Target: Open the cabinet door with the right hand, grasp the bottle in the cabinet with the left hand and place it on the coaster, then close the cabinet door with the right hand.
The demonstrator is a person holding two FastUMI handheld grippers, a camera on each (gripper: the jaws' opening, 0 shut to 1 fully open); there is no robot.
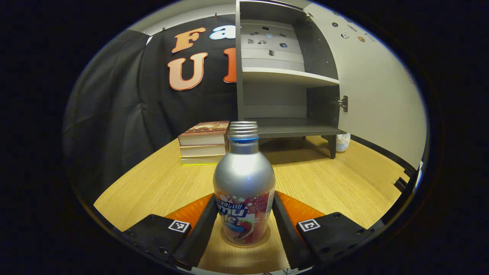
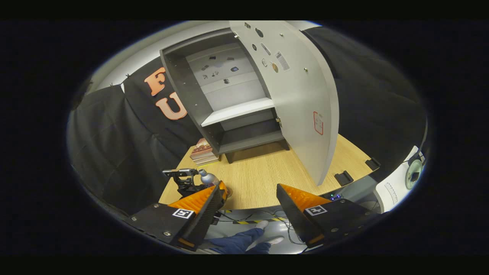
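Two steps appear done. Left gripper view: bottle [image 1: 243, 191] stands on the coaster [image 1: 245, 241] between the left gripper [image 1: 243, 225] fingers; contact cannot be confirmed. Right gripper view: right gripper [image 2: 250, 208] spread, empty; cabinet door [image 2: 301, 103] open, closing outstanding.
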